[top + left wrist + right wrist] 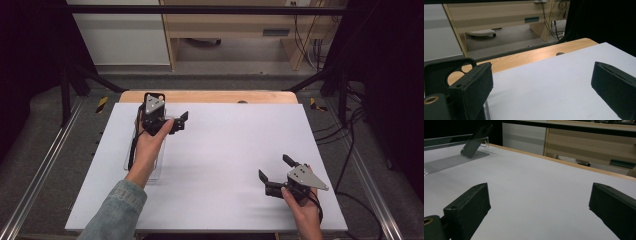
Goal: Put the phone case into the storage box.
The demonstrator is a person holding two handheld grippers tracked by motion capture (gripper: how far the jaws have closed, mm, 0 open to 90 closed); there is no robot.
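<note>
A dark phone case (pixel 474 142) is seen leaning tilted against the end wall of a clear acrylic tray (pixel 451 161) in the upper left of the right gripper view; its camera cutout is visible at the left edge of the left gripper view (pixel 456 72), just behind the near jaw. In the high view the tray (pixel 159 167) is found at the left of the white board (pixel 230 160), long axis running from the frame bottom toward the top, mostly covered by the forearm. The left gripper (pixel 181 122) is held at the tray's upper end, jaws wide apart and nothing between them, pointed toward the right of the frame; the case lies immediately to its jaw's left side in its own view, touching or just beside cannot be told. The right gripper (pixel 274 167) is held low right in the high view, jaws also spread and empty, well apart from the tray. The left hand (pixel 150 135) is judged clearly nearer, so a pick of the case would fall to it; the gripper would need turning toward the case so the jaws straddle its thin faces. The wooden table edge (pixel 210 96) is seen beyond the board.
</note>
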